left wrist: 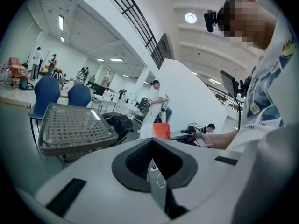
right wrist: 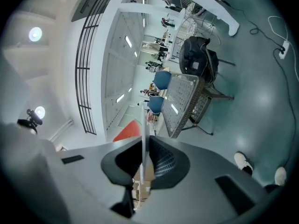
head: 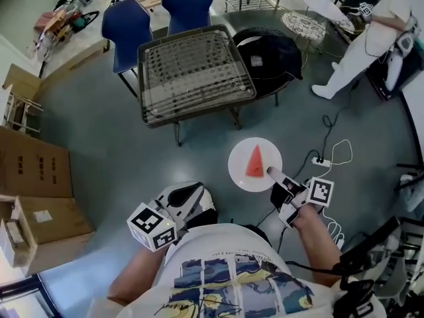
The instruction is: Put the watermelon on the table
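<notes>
A red watermelon wedge (head: 255,162) lies on a round white plate (head: 238,172) that hangs over the grey floor. My right gripper (head: 271,173) is shut on the plate's near right rim. In the right gripper view the plate's edge (right wrist: 142,134) runs as a thin white line between the jaws, with the wedge (right wrist: 126,132) to its left. The mesh-topped wicker table (head: 149,114) stands beyond the plate, apart from it. My left gripper (head: 192,194) is held low by my body, its jaws almost together and empty. The left gripper view shows the wedge (left wrist: 161,130) and the table (left wrist: 74,125).
Two blue chairs (head: 126,25) stand behind the table. A black bag (head: 271,55) rests on a seat to its right. Cables and a power strip (head: 321,159) lie on the floor by the plate. Cardboard boxes (head: 33,171) stand at left; a person in white (head: 377,32) at far right.
</notes>
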`<state>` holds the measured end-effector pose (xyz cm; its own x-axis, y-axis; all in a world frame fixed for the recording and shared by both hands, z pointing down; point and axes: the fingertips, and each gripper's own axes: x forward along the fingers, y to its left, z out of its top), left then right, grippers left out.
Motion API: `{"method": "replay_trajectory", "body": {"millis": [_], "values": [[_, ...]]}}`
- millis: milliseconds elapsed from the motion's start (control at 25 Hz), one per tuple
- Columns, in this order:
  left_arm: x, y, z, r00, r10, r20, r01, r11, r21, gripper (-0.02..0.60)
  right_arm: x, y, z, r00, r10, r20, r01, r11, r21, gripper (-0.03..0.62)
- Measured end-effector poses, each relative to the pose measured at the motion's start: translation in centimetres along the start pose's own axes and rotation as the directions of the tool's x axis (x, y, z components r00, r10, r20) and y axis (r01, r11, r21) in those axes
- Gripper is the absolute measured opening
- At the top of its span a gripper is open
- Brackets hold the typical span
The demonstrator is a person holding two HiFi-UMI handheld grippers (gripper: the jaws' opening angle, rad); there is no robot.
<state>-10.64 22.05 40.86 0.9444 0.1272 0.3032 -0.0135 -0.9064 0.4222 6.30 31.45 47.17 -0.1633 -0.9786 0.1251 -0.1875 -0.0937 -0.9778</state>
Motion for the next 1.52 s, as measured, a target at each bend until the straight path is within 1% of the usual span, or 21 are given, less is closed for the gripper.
{"method": "replay_trajectory", "body": {"millis": [160, 240, 320, 400, 560, 720, 800, 840, 960, 1080, 1200, 1360, 1520], "values": [[-1.5, 4.9, 2.7, 1.000, -0.024, 0.015, 0.024, 1.000, -0.019, 0.008, 7.4, 0.7, 1.7, 0.999, 0.011, -0.031, -0.011, 1.000, -0.008, 0.029], [-2.1, 7.3, 4.0, 1.000, -0.017, 0.017, 0.017, 1.000, -0.003, 0.008, 11.0, 0.8, 2.4, 0.999, 0.012, -0.048, -0.012, 1.000, -0.010, 0.029], [-2.7, 9.4, 4.9, 1.000, -0.003, 0.025, 0.004, 1.000, -0.004, 0.008, 14.2, 0.6, 2.8, 0.998, 0.008, -0.070, -0.008, 1.000, -0.002, 0.029], [-3.0, 11.1, 5.6, 0.999, 0.024, 0.044, -0.023, 1.000, -0.020, 0.008, 17.1, 0.2, 3.5, 0.995, -0.001, -0.102, 0.001, 1.000, 0.004, 0.029], [-3.3, 15.2, 7.3, 0.992, 0.088, 0.087, -0.083, 0.994, -0.070, 0.008, 23.8, -1.1, 6.2, 0.987, -0.002, -0.163, 0.001, 1.000, -0.008, 0.029], [-2.5, 19.8, 9.2, 0.980, 0.175, 0.099, -0.162, 0.979, -0.126, 0.008, 31.6, -2.9, 9.6, 0.970, -0.009, -0.242, 0.004, 1.000, -0.023, 0.029], [-1.2, 21.9, 10.8, 0.969, 0.224, 0.103, -0.210, 0.968, -0.138, 0.008, 35.0, -3.7, 12.0, 0.959, -0.017, -0.282, 0.008, 0.999, -0.031, 0.029], [-0.6, 23.0, 11.7, 0.961, 0.258, 0.103, -0.243, 0.960, -0.140, 0.008, 36.6, -4.2, 13.2, 0.954, -0.020, -0.299, 0.012, 0.999, -0.030, 0.029], [0.7, 26.8, 14.6, 0.928, 0.354, 0.115, -0.333, 0.928, -0.168, 0.008, 42.3, -5.9, 16.6, 0.936, -0.033, -0.349, 0.021, 0.999, -0.040, 0.029], [2.4, 29.8, 17.0, 0.903, 0.411, 0.122, -0.384, 0.902, -0.195, 0.008, 48.0, -7.6, 19.6, 0.918, -0.035, -0.395, 0.019, 0.999, -0.045, 0.029], [4.1, 31.9, 19.2, 0.885, 0.449, 0.119, -0.419, 0.883, -0.213, 0.008, 52.6, -9.2, 22.4, 0.908, -0.043, -0.416, 0.028, 0.999, -0.042, 0.029], [5.0, 34.2, 20.8, 0.853, 0.509, 0.117, -0.473, 0.848, -0.238, 0.008, 58.1, -11.7, 23.7, 0.893, -0.052, -0.448, 0.044, 0.999, -0.029, 0.029], [5.1, 36.1, 20.8, 0.832, 0.545, 0.104, -0.505, 0.822, -0.263, 0.008, 62.7, -14.2, 23.9, 0.883, -0.062, -0.465, 0.058, 0.998, -0.022, 0.029]]}}
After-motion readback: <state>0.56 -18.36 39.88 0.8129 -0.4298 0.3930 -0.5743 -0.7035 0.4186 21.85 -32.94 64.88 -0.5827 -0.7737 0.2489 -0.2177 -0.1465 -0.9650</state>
